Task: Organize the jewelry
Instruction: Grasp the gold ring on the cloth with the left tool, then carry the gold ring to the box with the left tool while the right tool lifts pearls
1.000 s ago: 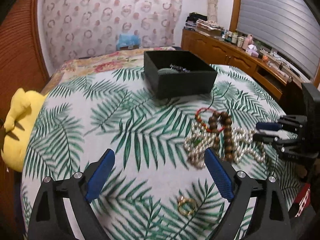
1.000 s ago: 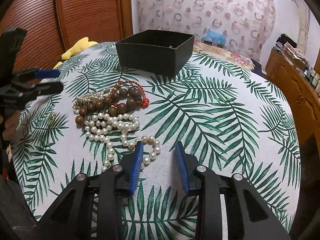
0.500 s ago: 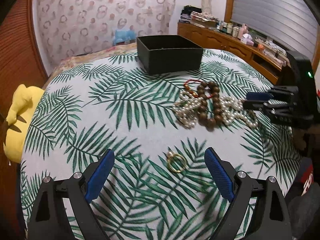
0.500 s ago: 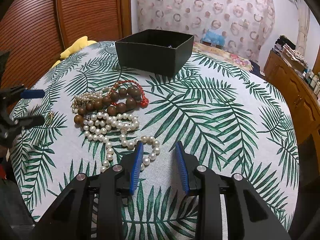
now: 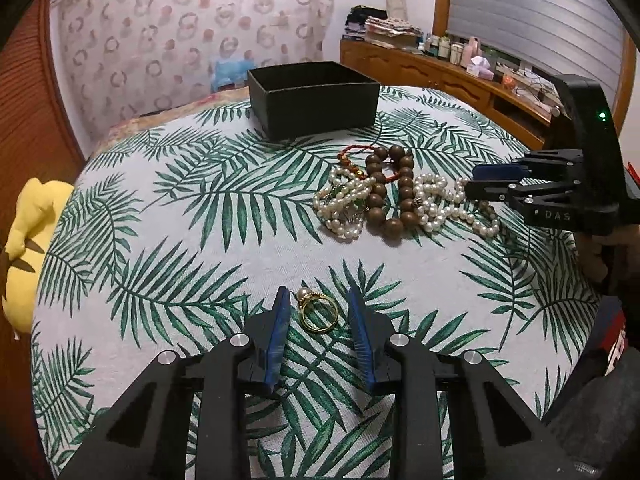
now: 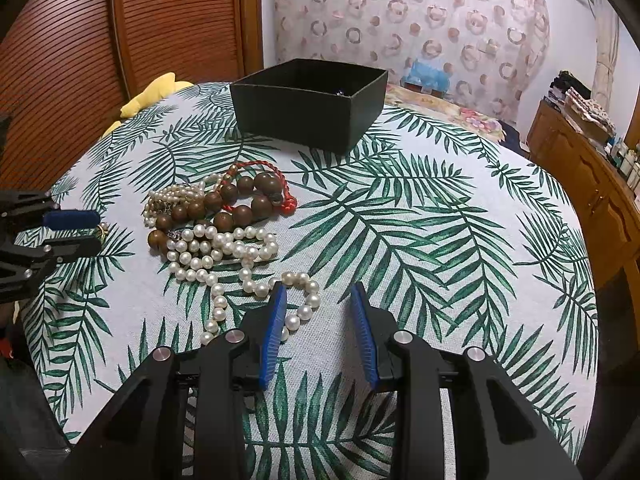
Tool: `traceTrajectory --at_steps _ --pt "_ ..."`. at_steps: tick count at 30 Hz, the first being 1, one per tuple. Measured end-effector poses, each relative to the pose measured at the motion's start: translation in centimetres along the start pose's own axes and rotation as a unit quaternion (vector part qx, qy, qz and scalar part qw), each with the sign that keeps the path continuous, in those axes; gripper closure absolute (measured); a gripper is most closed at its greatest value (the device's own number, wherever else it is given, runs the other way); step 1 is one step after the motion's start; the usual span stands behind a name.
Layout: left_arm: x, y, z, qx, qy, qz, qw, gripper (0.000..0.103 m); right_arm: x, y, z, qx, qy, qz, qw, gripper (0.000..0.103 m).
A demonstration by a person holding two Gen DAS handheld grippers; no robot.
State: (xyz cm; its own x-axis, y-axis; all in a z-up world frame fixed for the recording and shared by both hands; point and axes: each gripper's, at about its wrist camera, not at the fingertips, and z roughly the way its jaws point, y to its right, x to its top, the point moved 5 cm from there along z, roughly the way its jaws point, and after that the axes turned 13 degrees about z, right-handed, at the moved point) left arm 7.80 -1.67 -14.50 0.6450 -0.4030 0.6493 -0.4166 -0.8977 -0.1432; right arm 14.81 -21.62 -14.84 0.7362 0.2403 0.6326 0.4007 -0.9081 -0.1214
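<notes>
A gold ring with a pearl (image 5: 317, 311) lies on the leaf-print tablecloth between the blue pads of my left gripper (image 5: 318, 304). The jaws are half closed around it and do not touch it. A pile of jewelry lies further on: a wooden bead bracelet (image 5: 390, 196), pearl strands (image 5: 434, 204) and a red cord bracelet (image 5: 352, 160). A black open box (image 5: 314, 98) stands behind the pile. My right gripper (image 6: 318, 300) is partly open and empty, its left pad beside the end of a pearl strand (image 6: 296, 300). The box (image 6: 308, 104) stands beyond it.
A yellow plush toy (image 5: 28, 240) lies at the table's left edge. A wooden sideboard with bottles (image 5: 460, 68) runs along the right wall. A wooden slatted door (image 6: 120, 40) stands to the left in the right wrist view.
My left gripper has drawn back from the pile to the gold ring and its jaws have narrowed around it. The right gripper has stayed in place.
</notes>
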Motion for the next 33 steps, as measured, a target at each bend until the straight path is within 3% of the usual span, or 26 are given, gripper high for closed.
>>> traceTrajectory --at_steps 6,7,21,22,27,33 --pt "-0.1 -0.3 0.2 0.005 0.0 -0.004 1.0 0.078 0.0 0.0 0.0 0.0 0.0 0.0 1.0 0.068" --pt "-0.1 -0.3 0.2 0.005 0.002 -0.005 1.0 0.083 0.0 0.1 0.0 0.0 0.0 0.0 1.0 0.068" --pt "1.3 -1.6 -2.2 0.018 0.051 -0.037 0.9978 0.083 0.0 0.0 0.0 0.0 0.0 -0.001 1.0 0.068" --pt "1.5 -1.6 -2.3 0.018 0.053 -0.037 0.9977 0.083 0.0 0.0 0.0 0.001 0.0 -0.001 1.0 0.068" --pt "2.1 -1.6 -2.7 0.021 0.061 -0.032 0.9974 0.083 0.1 -0.2 0.0 0.005 -0.004 -0.005 1.0 0.095" --pt "2.9 -1.6 -2.9 0.021 0.069 -0.028 0.997 0.083 0.7 0.1 -1.1 -0.001 0.003 -0.01 1.0 0.095"
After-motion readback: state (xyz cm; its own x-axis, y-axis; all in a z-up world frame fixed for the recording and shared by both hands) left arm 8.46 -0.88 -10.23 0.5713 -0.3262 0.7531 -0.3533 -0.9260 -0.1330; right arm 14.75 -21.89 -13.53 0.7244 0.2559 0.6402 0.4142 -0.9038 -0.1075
